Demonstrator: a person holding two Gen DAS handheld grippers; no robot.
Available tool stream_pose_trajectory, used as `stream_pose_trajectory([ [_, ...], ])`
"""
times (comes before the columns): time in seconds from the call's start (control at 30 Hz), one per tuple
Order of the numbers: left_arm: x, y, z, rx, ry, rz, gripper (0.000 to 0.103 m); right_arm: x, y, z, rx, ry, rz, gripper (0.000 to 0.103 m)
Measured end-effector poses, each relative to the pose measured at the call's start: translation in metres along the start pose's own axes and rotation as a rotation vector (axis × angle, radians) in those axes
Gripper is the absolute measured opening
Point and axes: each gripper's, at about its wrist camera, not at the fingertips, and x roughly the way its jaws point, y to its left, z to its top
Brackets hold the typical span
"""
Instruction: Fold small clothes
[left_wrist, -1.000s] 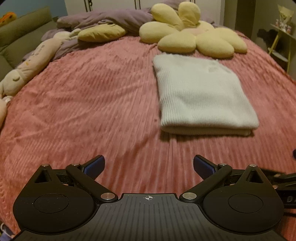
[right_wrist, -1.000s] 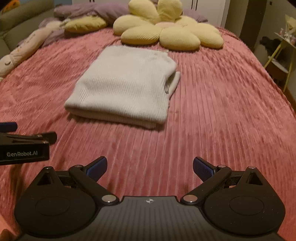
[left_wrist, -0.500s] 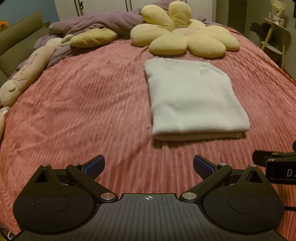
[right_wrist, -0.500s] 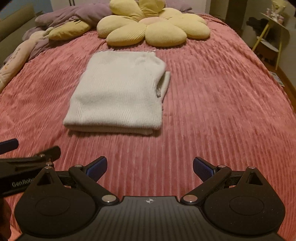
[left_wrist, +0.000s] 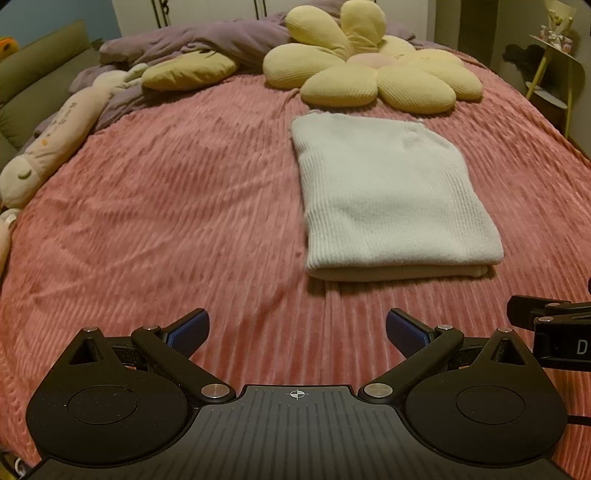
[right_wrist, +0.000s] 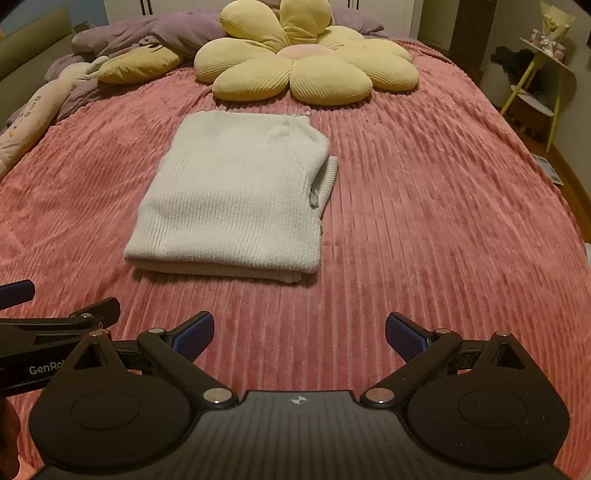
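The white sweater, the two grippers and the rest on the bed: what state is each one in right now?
white sweater: folded into a rectangle, lying flat, held by nothing.
left gripper: open, empty, short of the sweater.
right gripper: open, empty, short of the sweater.
pink bedspread: spread flat under the sweater.
flower cushion: lying beyond the sweater, not touching it.
purple blanket: bunched up at the bed's far end.

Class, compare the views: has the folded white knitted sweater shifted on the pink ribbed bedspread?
No. The folded white knitted sweater keeps its gap below the yellow flower-shaped cushion; only the cameras moved.
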Motion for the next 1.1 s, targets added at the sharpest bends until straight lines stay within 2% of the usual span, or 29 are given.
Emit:
stream_pose_trajectory([
  [1.1, 0.0015, -0.0009, 0.0031, 0.002, 0.007, -0.009, 0.103, -0.0021, -0.0006, 0.0034, 0.014, -0.003, 0.016, 0.099],
])
